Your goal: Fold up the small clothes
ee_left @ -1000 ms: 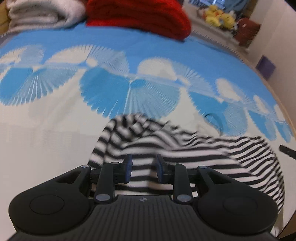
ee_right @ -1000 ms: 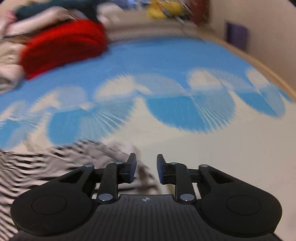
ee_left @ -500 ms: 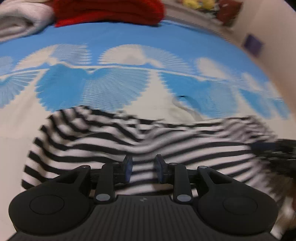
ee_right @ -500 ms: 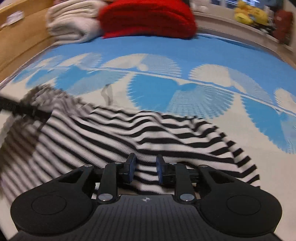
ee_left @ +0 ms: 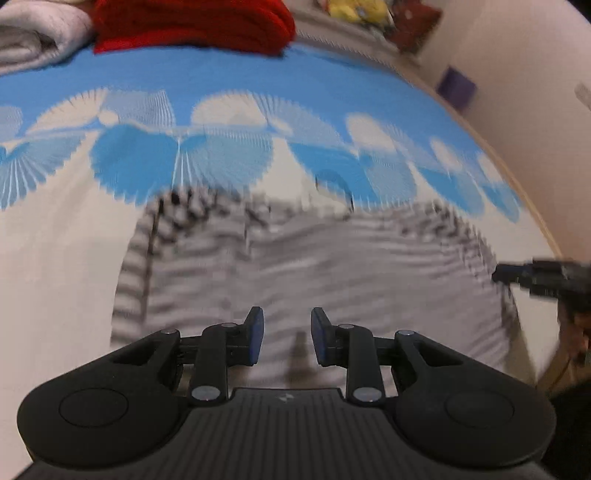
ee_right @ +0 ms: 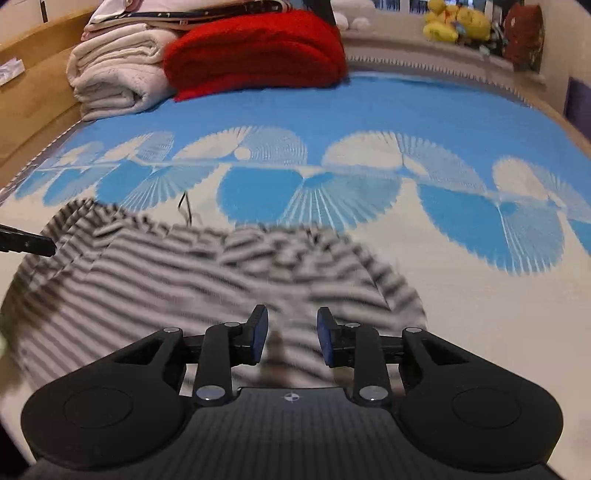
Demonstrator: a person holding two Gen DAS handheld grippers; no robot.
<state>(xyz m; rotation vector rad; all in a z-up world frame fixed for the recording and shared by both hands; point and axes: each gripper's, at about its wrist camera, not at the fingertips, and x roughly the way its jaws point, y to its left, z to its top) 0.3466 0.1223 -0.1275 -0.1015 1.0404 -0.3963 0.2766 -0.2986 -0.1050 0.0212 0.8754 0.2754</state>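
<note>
Two grippers hang over the striped shirt, which lies blurred in the lower middle of both frames on the blue-white bedcover. Left gripper is parted, empty. Right gripper has just been opening, pads clear of the cloth.

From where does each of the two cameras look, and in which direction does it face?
Left wrist: sits on the left tongs, looks down over the striped garment toward the red blanket; right tongs show at right.
Right wrist: sits on the right tongs, looks the same way; left tongs show at left.
Shared: garment, blue bedspread, red blanket, white blanket.
</note>
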